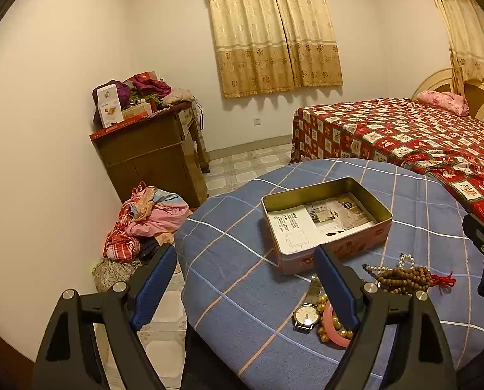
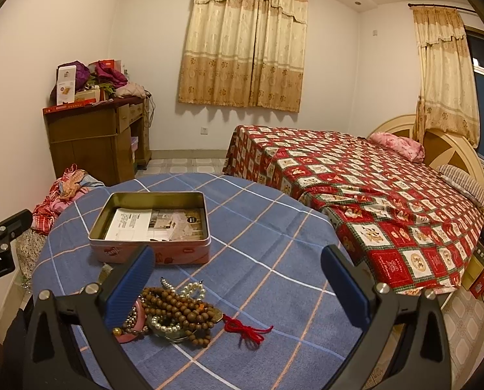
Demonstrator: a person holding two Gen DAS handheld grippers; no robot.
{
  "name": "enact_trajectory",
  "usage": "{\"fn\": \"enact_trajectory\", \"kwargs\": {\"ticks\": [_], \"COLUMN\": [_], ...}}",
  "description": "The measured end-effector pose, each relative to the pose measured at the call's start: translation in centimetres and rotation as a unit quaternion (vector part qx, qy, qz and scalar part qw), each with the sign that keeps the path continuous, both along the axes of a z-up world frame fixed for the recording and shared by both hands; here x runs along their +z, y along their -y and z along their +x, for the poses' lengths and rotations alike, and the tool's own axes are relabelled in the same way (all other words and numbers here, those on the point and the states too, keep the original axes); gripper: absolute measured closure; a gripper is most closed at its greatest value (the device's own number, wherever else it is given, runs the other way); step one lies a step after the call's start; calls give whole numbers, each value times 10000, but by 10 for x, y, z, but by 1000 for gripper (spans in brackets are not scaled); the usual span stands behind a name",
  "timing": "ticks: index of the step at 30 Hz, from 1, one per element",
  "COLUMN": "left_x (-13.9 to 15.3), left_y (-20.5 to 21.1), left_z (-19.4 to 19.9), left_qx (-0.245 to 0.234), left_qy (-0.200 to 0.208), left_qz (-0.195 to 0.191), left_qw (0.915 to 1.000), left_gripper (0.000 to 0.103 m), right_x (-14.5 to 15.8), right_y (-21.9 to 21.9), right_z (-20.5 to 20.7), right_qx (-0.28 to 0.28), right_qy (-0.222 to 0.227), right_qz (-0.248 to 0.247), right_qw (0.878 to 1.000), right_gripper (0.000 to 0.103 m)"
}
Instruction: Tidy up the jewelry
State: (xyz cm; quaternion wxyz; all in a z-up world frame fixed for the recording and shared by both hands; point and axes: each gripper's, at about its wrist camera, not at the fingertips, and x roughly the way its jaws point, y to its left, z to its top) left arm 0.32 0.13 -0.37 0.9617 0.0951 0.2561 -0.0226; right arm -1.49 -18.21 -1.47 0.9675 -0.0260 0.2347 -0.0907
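While both claws hover with jaws spread wide and empty, the left gripper (image 1: 245,287) and right gripper (image 2: 238,281) face an open tin (image 2: 151,227) lying mid-table on the blue checked cloth (image 2: 274,227). Near the table's front edge lie the wooden beads (image 2: 183,312), pearl strand (image 2: 193,289), pink bangle (image 1: 331,326) and wristwatch (image 1: 305,315), clustered together.

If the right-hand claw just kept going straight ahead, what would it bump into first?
Probably nothing straight away. The right gripper is open and points over the bare blue checked cloth, right of the tin. Beyond the table lies the bed, though depth is hard to judge.
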Motion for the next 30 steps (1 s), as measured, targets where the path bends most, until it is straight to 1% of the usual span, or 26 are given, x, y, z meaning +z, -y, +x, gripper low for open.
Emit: {"fn": "enact_trajectory", "kwargs": {"ticks": [30], "left_x": [0], "left_y": [0], "left_z": [0], "left_qx": [-3], "left_qy": [1], "left_qz": [34], "left_qw": [10000], "left_gripper": [17], "right_x": [-4], "right_y": [2], "right_z": [0], "right_qx": [6], "right_qy": [-40], "right_qz": [9], "right_qw": [10000], "right_gripper": [0]}}
